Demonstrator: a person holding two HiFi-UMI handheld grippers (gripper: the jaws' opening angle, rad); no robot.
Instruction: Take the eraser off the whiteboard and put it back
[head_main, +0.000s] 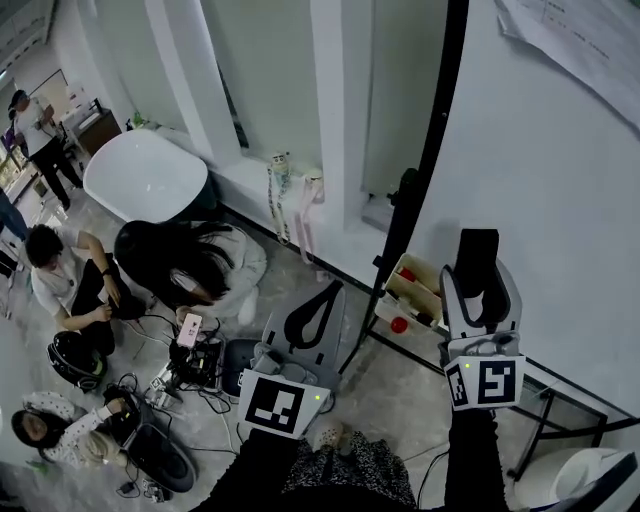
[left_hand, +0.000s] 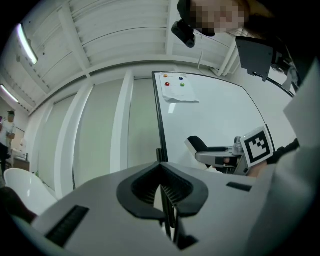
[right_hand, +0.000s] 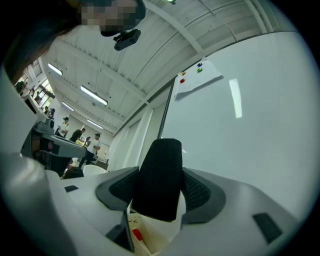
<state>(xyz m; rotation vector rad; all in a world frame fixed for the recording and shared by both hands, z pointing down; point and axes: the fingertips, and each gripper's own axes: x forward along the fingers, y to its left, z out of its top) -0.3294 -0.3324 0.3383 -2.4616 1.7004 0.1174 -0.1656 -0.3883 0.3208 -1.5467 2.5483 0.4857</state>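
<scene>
My right gripper (head_main: 480, 278) is shut on the eraser (head_main: 477, 245), a white block with a black felt face, and holds it just off the whiteboard (head_main: 560, 200). In the right gripper view the eraser (right_hand: 161, 165) stands upright between the dark pads of that gripper (right_hand: 159, 194), in front of the whiteboard (right_hand: 250, 140). My left gripper (head_main: 330, 290) hangs to the left of the board's black frame. Its pads meet with nothing between them (left_hand: 167, 200). In the left gripper view the right gripper (left_hand: 202, 146) shows against the whiteboard (left_hand: 215, 115).
A small tray (head_main: 428, 295) with red pieces hangs at the board's lower edge, below the eraser. Paper (left_hand: 177, 92) is pinned high on the board with magnets. People (head_main: 190, 265) sit on the floor at left among cables, near a white chair (head_main: 145, 175).
</scene>
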